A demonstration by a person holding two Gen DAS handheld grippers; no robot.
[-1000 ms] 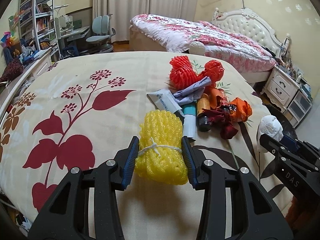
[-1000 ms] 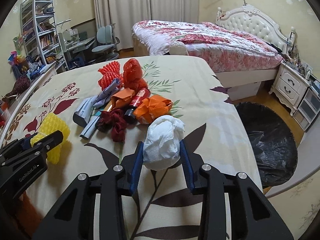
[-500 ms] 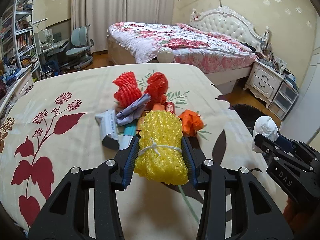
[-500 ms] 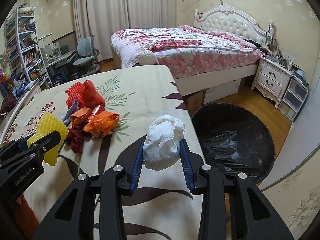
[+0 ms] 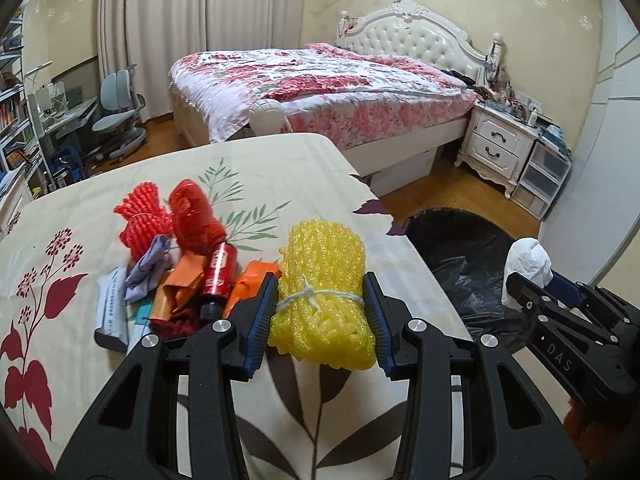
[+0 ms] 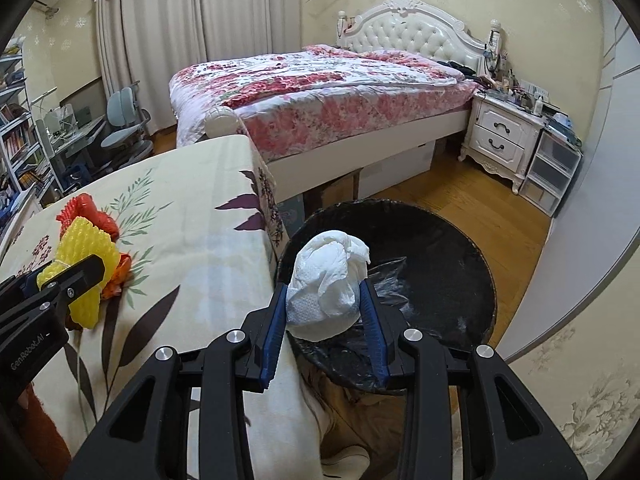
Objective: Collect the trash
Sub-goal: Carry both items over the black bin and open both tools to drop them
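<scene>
The right claw (image 6: 323,302) pinches a crumpled white tissue (image 6: 326,282) over the black-lined trash bin (image 6: 440,272); the left claw (image 5: 320,312) grips yellow foam netting (image 5: 324,296). Neither is dropped yet, and a trash pile (image 5: 176,264) waits on the surface (image 5: 80,208).

Counted, approx: 2 grippers, left (image 5: 320,316) and right (image 6: 324,316). 1 yellow foam net (image 5: 324,296), 1 white paper wad (image 6: 328,284), 2 red foam nets (image 5: 144,220), 1 red bottle (image 5: 216,276), 2 orange wrappers (image 5: 184,280), 1 grey tube (image 5: 110,304), 1 lined bin (image 6: 432,248). Rest of pile too tangled to count.
</scene>
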